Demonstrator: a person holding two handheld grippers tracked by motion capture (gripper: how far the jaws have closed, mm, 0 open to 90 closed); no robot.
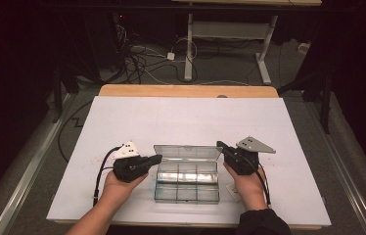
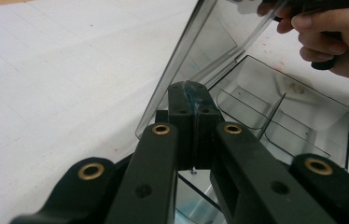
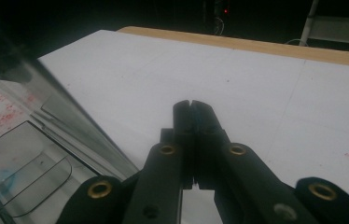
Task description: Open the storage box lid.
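High view first: we see a clear plastic box (image 1: 187, 180) sitting near the front middle of the white surface (image 1: 186, 117), its lid (image 1: 187, 152) raised at the back. Our left gripper (image 1: 157, 159) sits at the lid's left end, jaws pressed together with nothing between them. Our right gripper (image 1: 219, 145) sits at the lid's right end, jaws closed too, empty. Left gripper view shows the divided compartments just beyond the tips.
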